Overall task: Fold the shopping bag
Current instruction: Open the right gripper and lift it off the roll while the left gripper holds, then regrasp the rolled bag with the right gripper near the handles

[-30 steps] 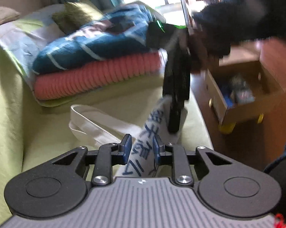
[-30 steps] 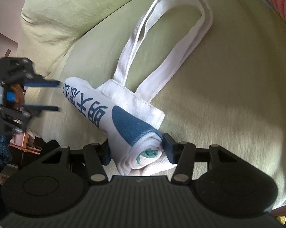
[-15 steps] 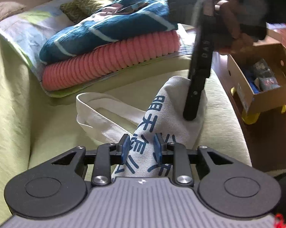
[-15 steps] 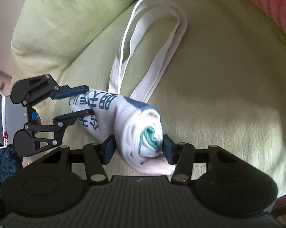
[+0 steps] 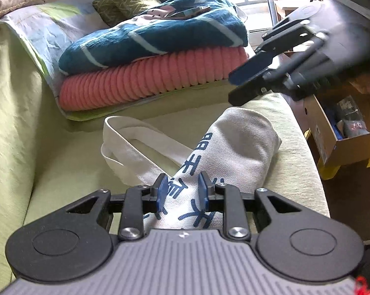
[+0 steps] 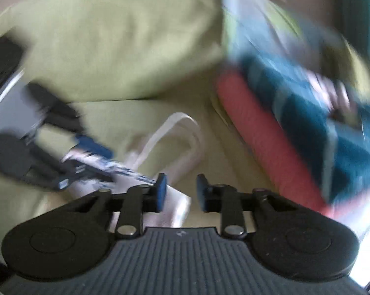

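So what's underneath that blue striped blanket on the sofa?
The blue striped blanket lies on a folded pink ribbed blanket, which rests on a pale patterned sheet over the green sofa. Whatever lies between the folds is covered.

right tongs (image 6: pixel 181 193) released the bag (image 5: pixel 236 147), lifted away.
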`<state>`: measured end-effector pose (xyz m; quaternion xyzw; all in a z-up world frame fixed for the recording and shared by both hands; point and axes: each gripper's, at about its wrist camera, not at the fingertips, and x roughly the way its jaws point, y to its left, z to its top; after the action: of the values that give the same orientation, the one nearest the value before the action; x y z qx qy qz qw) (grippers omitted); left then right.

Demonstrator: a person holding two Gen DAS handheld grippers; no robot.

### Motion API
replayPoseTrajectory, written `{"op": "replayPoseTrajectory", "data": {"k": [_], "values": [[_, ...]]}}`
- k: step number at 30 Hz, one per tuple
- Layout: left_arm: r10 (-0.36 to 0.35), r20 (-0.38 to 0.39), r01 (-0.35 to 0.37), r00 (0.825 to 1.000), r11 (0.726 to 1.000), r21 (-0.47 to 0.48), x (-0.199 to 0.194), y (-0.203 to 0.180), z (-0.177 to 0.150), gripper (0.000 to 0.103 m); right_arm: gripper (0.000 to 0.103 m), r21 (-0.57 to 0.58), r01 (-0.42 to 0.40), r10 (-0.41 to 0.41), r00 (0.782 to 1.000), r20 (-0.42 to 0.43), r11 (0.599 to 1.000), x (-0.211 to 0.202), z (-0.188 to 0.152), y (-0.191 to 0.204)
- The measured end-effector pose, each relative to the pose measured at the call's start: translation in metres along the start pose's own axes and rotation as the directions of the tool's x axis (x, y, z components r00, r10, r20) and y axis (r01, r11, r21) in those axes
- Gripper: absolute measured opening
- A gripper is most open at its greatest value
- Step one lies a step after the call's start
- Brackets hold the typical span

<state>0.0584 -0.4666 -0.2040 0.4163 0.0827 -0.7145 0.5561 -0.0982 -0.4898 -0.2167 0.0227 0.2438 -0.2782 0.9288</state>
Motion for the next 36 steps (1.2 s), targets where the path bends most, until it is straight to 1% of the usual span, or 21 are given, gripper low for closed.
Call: {"op": "replayPoseTrajectory", "data": {"k": [1,2,4,6,7,9,10,12,13,15,16,18,19,21,22,26,27,31,36], "values": [[0.001,0.002,-0.001,1.000,1.000,-0.002,0.001,0.000,0.000,0.030,0.015,-0.074,-0.002,0.002,1.000,0.011,0.997,0.004,0.000,0.015],[0.002,0.003,-0.002,1.000,1.000,-0.003,0.001,0.001,0.000,0.030,0.015,-0.113,0.008,-0.007,1.000,0.002,0.994,0.012,-0.003,0.026],[0.012,0.005,-0.012,1.000,1.000,0.004,0.004,0.000,-0.002,0.029,0.016,-0.120,0.026,-0.031,0.999,-0.041,0.992,0.032,-0.013,0.032],[0.027,0.008,-0.027,1.000,1.000,0.012,0.008,-0.001,-0.003,0.029,0.016,-0.083,0.035,-0.039,0.998,-0.054,0.996,0.043,-0.018,0.030],[0.045,0.013,-0.046,0.999,0.999,0.025,0.008,-0.003,-0.002,0.029,0.017,-0.060,0.035,-0.038,0.998,-0.057,0.998,0.046,-0.019,0.028],[0.098,0.024,-0.099,0.995,0.993,0.071,0.001,-0.010,0.001,0.030,0.015,-0.037,0.027,-0.029,0.998,-0.064,0.999,0.049,-0.017,0.027],[0.131,0.039,-0.134,0.991,0.988,0.080,-0.006,-0.013,0.001,0.033,0.015,-0.034,0.022,-0.024,0.998,-0.059,0.999,0.048,-0.018,0.027],[0.191,0.088,-0.196,0.978,0.979,0.053,-0.028,-0.018,0.000,0.033,0.015,-0.029,0.012,-0.014,0.999,-0.049,1.000,0.046,-0.021,0.027],[0.199,0.105,-0.202,0.974,0.979,0.022,-0.038,-0.018,-0.002,0.033,0.015,-0.021,0.008,-0.009,0.999,-0.046,1.000,0.045,-0.022,0.026],[0.192,0.107,-0.191,0.975,0.981,-0.021,-0.050,-0.019,-0.006,0.033,0.015,0.012,0.003,-0.002,0.999,-0.045,1.000,0.046,-0.024,0.021],[0.176,0.083,-0.175,0.981,0.984,-0.023,-0.049,-0.019,-0.008,0.033,0.015,0.021,0.003,-0.002,0.999,-0.044,1.000,0.046,-0.025,0.019],[0.160,0.026,-0.160,0.987,0.987,-0.022,-0.037,-0.021,-0.014,0.028,0.015,0.010,0.009,-0.009,0.999,-0.038,1.000,0.039,-0.031,0.020],[0.149,0.018,-0.148,0.989,0.988,-0.049,-0.033,-0.019,-0.017,0.026,0.015,0.006,0.011,-0.011,0.999,-0.037,1.000,0.040,-0.032,0.021],[0.129,0.022,-0.125,0.991,0.986,-0.113,-0.030,-0.015,-0.020,0.026,0.015,0.000,0.020,-0.020,0.999,-0.036,1.000,0.041,-0.033,0.023],[0.125,0.021,-0.122,0.992,0.985,-0.123,-0.028,-0.015,-0.023,0.023,0.015,-0.001,0.024,-0.024,0.999,-0.036,1.000,0.041,-0.033,0.024],[0.119,0.049,-0.106,0.992,0.972,-0.209,-0.027,-0.013,-0.035,0.023,0.015,0.019,0.015,-0.014,0.999,-0.038,1.000,0.042,-0.034,0.024],[0.123,0.050,-0.109,0.991,0.968,-0.225,-0.027,-0.012,-0.035,0.023,0.015,0.034,0.010,-0.009,0.999,-0.040,0.999,0.043,-0.034,0.022],[0.165,0.008,-0.159,0.986,0.963,-0.217,-0.026,-0.019,-0.025,0.022,0.014,0.051,0.010,-0.008,0.999,-0.040,0.999,0.043,-0.033,0.020],[0.186,-0.028,-0.188,0.982,0.955,-0.228,-0.024,-0.022,-0.019,0.022,0.014,0.072,0.010,-0.007,0.999,-0.044,0.997,0.043,-0.030,0.019]]}}
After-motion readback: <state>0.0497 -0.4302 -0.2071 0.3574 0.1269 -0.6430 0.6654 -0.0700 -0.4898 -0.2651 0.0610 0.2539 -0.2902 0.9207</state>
